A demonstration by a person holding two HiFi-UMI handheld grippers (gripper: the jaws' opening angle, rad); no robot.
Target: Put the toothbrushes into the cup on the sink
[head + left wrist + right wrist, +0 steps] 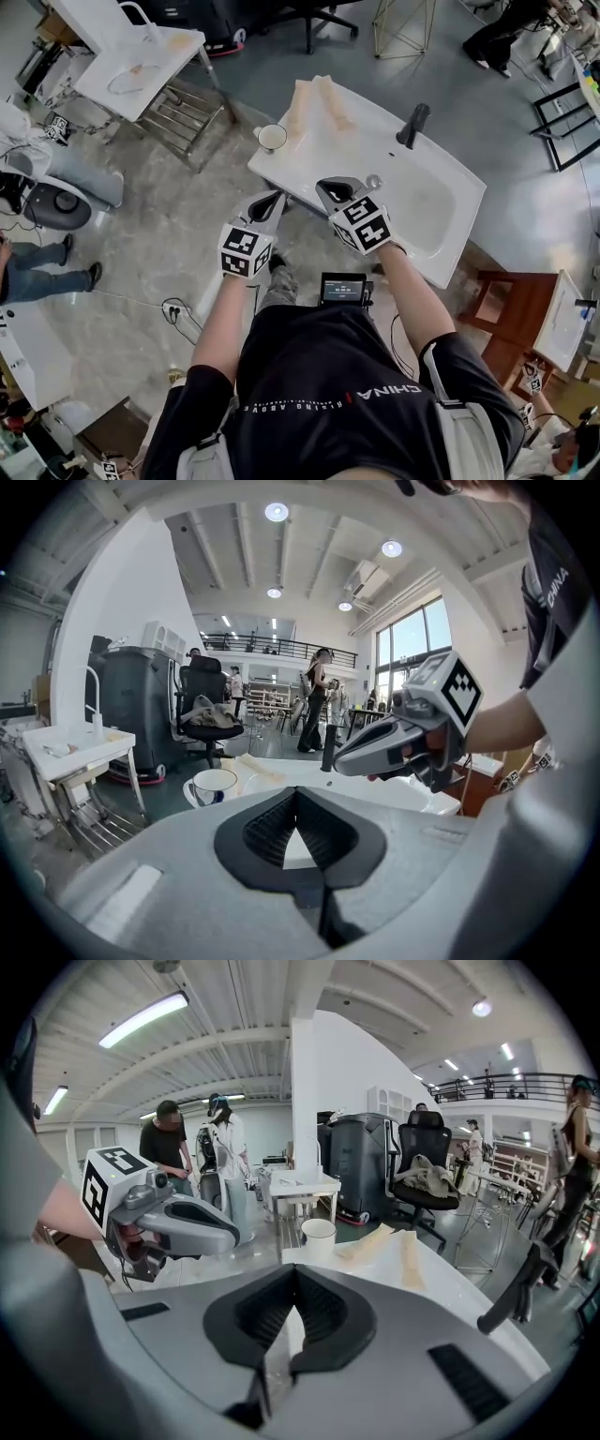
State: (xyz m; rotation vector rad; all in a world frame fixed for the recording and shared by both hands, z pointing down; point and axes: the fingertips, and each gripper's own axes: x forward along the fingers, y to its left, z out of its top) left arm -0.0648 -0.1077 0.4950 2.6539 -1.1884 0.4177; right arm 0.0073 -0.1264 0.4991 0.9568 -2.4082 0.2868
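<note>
At the near edge of the sink (444, 246), the left tool (272, 199) and right tool (330, 187) hover clenched, both empty. Two toothbrushes (317, 101) lie along the far rim, near the cup (272, 137). Step judged: approach. The next move requires opening one tool and reaching across to a toothbrush.

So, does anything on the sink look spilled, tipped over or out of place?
Nothing looks spilled or damaged. The cup stands upright at a corner of the sink, close to the edge. The two toothbrushes lie loose on the sink top beside it, at an angle to each other, not in the cup.
</note>
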